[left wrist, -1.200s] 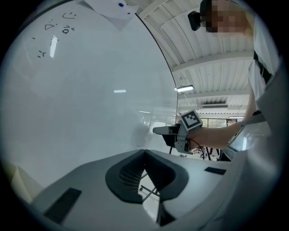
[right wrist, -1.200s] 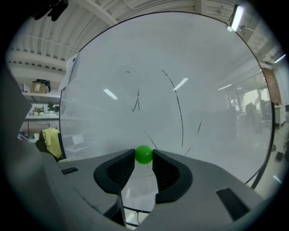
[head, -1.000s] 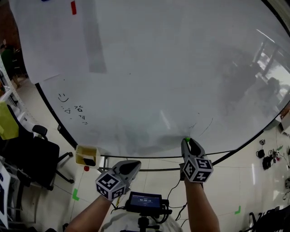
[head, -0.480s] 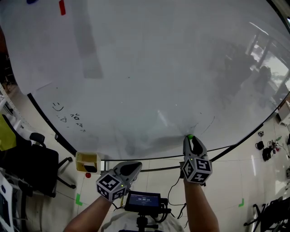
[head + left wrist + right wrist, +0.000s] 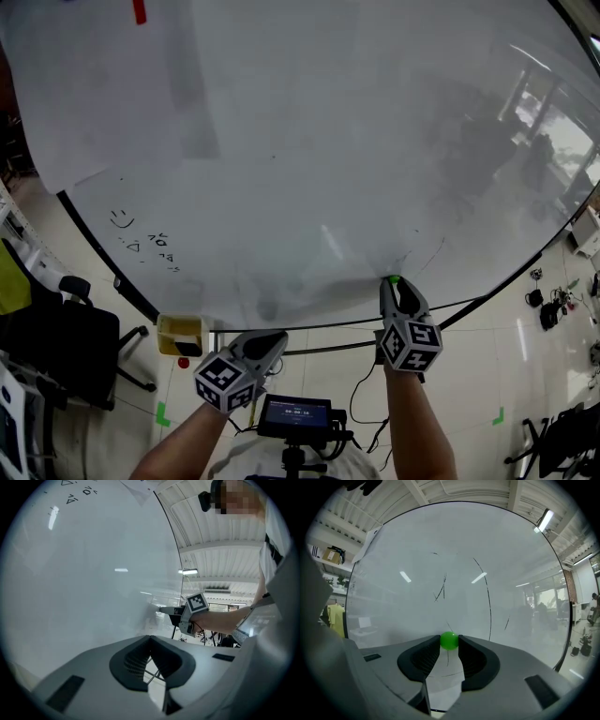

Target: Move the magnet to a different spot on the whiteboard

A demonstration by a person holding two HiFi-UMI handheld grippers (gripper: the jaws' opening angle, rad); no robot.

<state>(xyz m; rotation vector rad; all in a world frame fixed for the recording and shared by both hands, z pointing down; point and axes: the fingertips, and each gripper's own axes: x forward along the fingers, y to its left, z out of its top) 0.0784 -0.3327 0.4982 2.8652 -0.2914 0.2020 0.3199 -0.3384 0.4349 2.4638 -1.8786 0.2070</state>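
The big whiteboard [image 5: 328,141] fills the head view. A small round green magnet [image 5: 395,279] sits at the board's lower edge, pinched between the tips of my right gripper [image 5: 395,285]. In the right gripper view the green magnet [image 5: 449,640] touches both pads against the whiteboard [image 5: 454,573], among thin black pen strokes. My left gripper [image 5: 277,337] hangs lower left, off the board, its jaws together with nothing between them. The left gripper view shows the left gripper [image 5: 150,638] tips meeting, the whiteboard [image 5: 84,573] beside it and the right gripper [image 5: 161,609] further off.
A paper sheet [image 5: 84,94] and a red magnet [image 5: 140,11] hang at the board's upper left, with small doodles [image 5: 141,239] below. A yellow tray [image 5: 180,333] sits on the board's frame. A black chair [image 5: 66,337] stands left; a screen device [image 5: 298,414] is near my body.
The right gripper, still on the green magnet, has shifted slightly up and right along the board's lower edge. The left gripper has hardly moved.
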